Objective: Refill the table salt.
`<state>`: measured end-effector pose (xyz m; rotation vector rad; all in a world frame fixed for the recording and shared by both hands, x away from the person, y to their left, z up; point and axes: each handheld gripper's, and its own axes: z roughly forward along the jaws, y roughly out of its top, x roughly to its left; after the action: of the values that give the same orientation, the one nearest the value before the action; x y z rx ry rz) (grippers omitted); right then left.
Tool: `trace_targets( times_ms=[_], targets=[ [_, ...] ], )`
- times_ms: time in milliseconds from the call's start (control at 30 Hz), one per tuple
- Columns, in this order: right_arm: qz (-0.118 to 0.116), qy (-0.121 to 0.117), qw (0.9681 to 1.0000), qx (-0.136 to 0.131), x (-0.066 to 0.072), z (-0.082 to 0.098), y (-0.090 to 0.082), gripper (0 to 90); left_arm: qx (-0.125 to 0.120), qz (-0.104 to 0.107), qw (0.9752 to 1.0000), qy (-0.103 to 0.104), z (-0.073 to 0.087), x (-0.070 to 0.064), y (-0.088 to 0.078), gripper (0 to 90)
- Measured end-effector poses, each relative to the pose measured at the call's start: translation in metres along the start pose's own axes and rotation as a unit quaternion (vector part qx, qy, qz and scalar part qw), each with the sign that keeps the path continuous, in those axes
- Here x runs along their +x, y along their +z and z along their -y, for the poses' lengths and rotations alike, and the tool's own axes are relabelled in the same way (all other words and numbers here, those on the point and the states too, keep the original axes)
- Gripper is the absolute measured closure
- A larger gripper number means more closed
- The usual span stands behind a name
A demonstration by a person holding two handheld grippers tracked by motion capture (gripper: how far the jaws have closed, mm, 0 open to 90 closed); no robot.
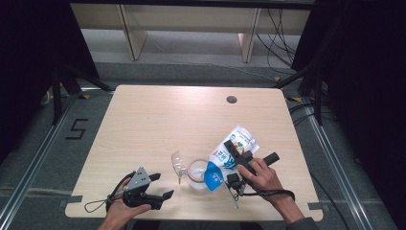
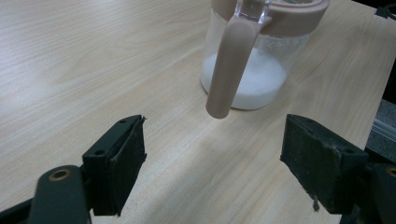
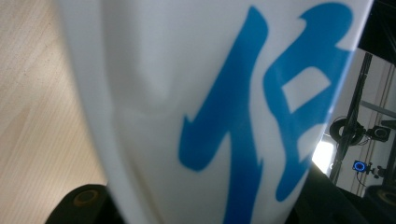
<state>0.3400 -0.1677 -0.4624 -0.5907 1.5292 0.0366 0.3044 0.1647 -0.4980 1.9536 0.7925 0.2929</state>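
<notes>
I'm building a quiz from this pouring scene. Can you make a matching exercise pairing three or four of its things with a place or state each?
Things:
1. white bag
2. clear jar
3. left gripper
4. jar lid

States:
A. jaws open, holding nothing, near the table's front edge
B. tipped over the jar's mouth, clamped in the right gripper
C. flipped open to the jar's left in the high view
D. holds white grains at its bottom

Pairs: 1-B, 2-D, 3-A, 4-C
</notes>
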Motion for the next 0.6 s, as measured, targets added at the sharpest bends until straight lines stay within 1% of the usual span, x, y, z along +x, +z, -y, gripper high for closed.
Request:
trace_targets(
  times_ms=[33, 67, 100, 133, 167, 233, 267, 333, 367, 400, 500, 533, 567, 600],
  targets=[
    [0.0, -0.002, 1.0, -0.001, -0.0003, -0.0001, 0.0002, 70.6, 0.001, -0.002, 1.0, 0.0, -0.0001, -0.0002, -0.0002, 21.1],
    [0.007, -0.002, 0.9999, -0.007, 0.0002, 0.0, 0.0008, 70.7, 0.002, -0.001, 1.0, 0.0, -0.0002, 0.0, -0.0003, 21.1],
    [0.009, 0.008, 0.9999, -0.006, 0.0017, 0.0, 0.0006, 70.7, 0.001, -0.002, 1.0, 0.0, -0.0001, -0.0002, -0.0002, 21.1],
    [0.007, 0.013, 0.9999, -0.004, 0.0023, -0.0001, 0.0002, 70.7, -0.001, 0.0, 1.0, 0.0, 0.0, 0.0, 0.0, 21.2],
    [0.007, 0.011, 0.9999, -0.004, 0.0019, -0.0003, 0.0002, 70.8, 0.002, -0.002, 1.0, 0.001, -0.0002, -0.0001, -0.0003, 21.1],
    [0.01, 0.014, 0.9999, -0.002, 0.0022, -0.0004, -0.0002, 70.9, 0.0, 0.0, 1.0, 0.0, 0.0, 0.0, -0.0001, 21.1],
    [0.007, 0.011, 0.9999, -0.004, 0.0019, -0.0003, 0.0003, 71.0, 0.002, -0.001, 1.0, 0.0, -0.0001, 0.0, -0.0003, 21.2],
    [0.007, 0.013, 0.9999, -0.003, 0.0026, -0.0002, 0.0002, 71.1, 0.001, -0.002, 1.0, -0.001, -0.0002, -0.0002, -0.0003, 21.1],
    [0.01, 0.001, 0.9999, -0.007, 0.0008, -0.0003, 0.0008, 71.2, 0.001, -0.002, 1.0, -0.001, -0.0002, -0.0002, -0.0003, 21.2],
    [0.011, -0.003, 0.9999, -0.009, 0.0003, -0.0003, 0.0012, 71.2, 0.0, 0.0, 1.0, 0.0, 0.0, 0.0, -0.0001, 21.1],
    [0.009, -0.001, 0.9999, -0.006, 0.0007, -0.0002, 0.0007, 71.5, 0.001, -0.002, 1.0, -0.001, -0.0001, -0.0002, -0.0002, 21.1],
    [0.011, -0.005, 0.9999, -0.009, -0.0001, -0.0003, 0.0011, 71.6, 0.001, -0.002, 1.0, -0.001, -0.0001, -0.0002, -0.0002, 21.2],
    [0.001, -0.007, 1.0, 0.0, -0.0008, -0.0006, 0.0001, 71.6, 0.001, -0.002, 1.0, -0.001, -0.0001, -0.0002, -0.0003, 21.2],
    [0.001, -0.005, 1.0, 0.0, -0.0007, -0.0003, 0.0, 71.7, 0.001, -0.002, 1.0, 0.0, -0.0001, -0.0002, -0.0003, 21.1]
  ],
)
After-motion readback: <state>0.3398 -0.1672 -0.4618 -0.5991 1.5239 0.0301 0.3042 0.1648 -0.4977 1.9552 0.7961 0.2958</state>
